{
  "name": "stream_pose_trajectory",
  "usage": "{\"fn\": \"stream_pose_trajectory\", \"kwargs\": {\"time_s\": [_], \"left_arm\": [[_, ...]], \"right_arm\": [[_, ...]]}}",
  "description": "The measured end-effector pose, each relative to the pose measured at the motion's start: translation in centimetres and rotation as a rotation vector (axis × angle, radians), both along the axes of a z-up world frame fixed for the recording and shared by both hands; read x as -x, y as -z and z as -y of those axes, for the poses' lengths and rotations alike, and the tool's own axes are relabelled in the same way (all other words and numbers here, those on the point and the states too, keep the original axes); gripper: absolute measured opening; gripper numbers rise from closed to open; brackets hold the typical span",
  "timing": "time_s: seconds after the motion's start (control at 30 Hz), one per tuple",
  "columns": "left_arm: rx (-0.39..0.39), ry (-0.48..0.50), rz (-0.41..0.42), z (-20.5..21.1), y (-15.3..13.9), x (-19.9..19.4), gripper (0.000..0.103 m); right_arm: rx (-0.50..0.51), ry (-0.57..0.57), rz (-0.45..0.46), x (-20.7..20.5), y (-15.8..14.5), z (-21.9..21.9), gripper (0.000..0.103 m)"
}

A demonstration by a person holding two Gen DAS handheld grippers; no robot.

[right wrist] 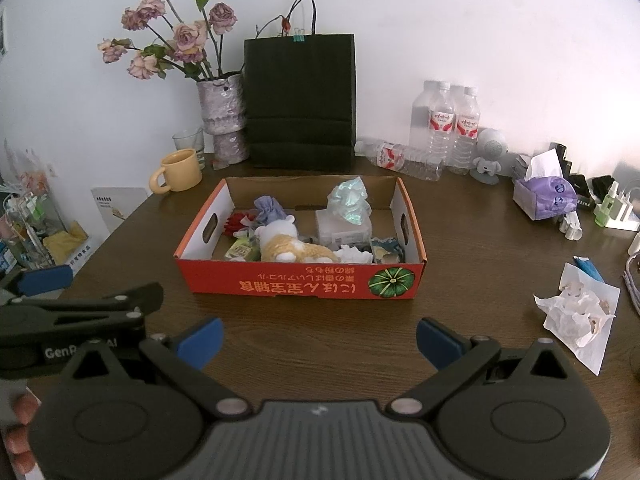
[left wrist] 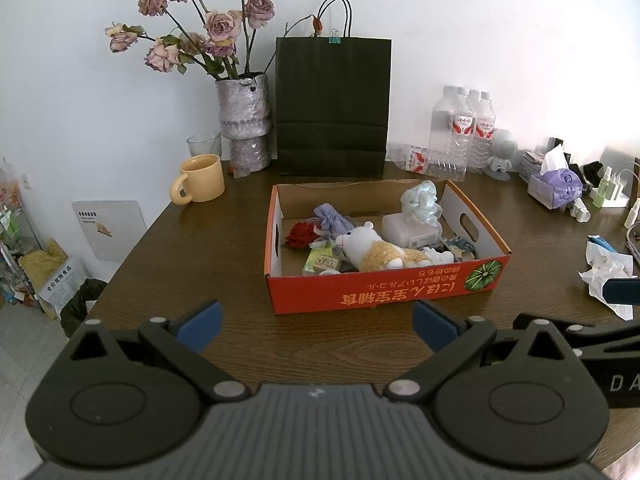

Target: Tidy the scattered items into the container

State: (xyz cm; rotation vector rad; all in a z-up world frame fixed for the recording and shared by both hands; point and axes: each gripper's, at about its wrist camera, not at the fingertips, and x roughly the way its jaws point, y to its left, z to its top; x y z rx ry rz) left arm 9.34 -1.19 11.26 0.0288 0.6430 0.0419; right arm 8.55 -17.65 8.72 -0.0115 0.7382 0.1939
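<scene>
An open red cardboard box point(left wrist: 384, 292) is set mid-bench, holding a white-and-yellow plush toy point(left wrist: 378, 250), a red flower point(left wrist: 299, 234), a lilac cloth point(left wrist: 332, 218) and crumpled plastic point(left wrist: 422, 200). Crumpled white paper point(right wrist: 578, 312) is left near the bench's right edge.

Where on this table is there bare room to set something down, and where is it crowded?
Bare wood lies between the box and both open grippers, left and right, and left of the box below the mug. Crowded: the back edge by the bottles, and the right side around the tissue pack and crumpled paper.
</scene>
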Motion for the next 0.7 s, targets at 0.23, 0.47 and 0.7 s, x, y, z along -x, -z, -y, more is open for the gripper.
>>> {"fn": "stream_pose_trajectory", "kwargs": {"time_s": [0.23, 0.47, 0.7], "left_arm": [[-0.003, 0.002, -0.001, -0.04, 0.01, -0.10, 0.103], [0.001, 0.005, -0.003, -0.17, 0.04, -0.15, 0.103], [0.000, 0.007, -0.003, -0.22, 0.13, -0.20, 0.103]], "right_arm": [[0.002, 0.001, -0.001, -0.05, -0.01, -0.04, 0.103], [0.001, 0.001, -0.003, -0.19, 0.00, 0.01, 0.103], [0.002, 0.001, -0.004, -0.17, 0.07, 0.03, 0.103]]}}
